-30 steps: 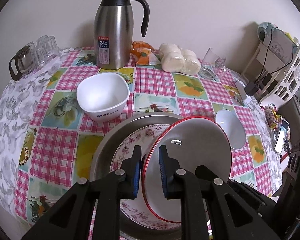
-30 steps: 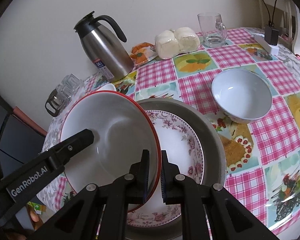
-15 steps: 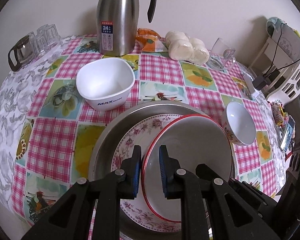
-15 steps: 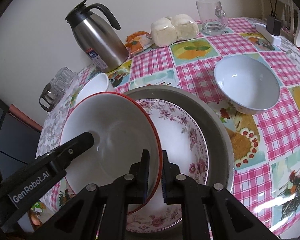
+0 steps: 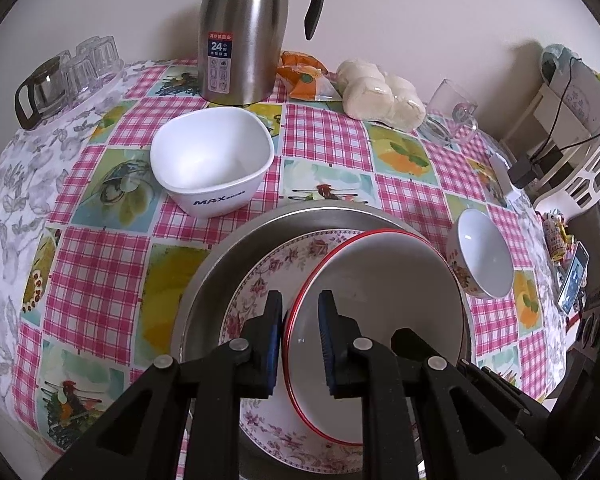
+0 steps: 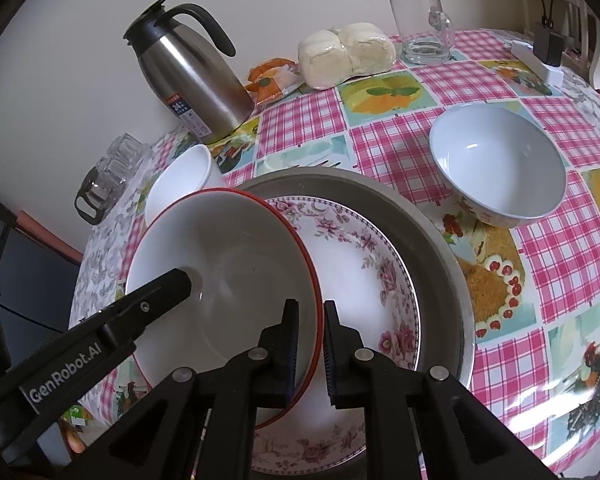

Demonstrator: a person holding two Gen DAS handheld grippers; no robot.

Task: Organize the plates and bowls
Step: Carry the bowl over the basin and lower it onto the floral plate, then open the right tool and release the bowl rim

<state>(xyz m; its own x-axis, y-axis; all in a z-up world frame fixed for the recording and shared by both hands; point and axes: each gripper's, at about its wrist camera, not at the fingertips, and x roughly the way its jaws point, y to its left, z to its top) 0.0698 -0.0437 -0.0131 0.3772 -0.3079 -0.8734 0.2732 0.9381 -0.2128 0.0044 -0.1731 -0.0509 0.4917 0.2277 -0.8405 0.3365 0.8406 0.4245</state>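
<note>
Red-rimmed white plate [image 5: 380, 320], tilted

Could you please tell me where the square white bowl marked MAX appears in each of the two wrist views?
Left wrist view: the square white bowl stands upper left of centre, in front of the steel thermos jug.
Right wrist view: only part of it shows at mid-left, behind the red-rimmed plate.
Shared landmark: the thermos jug.
</note>
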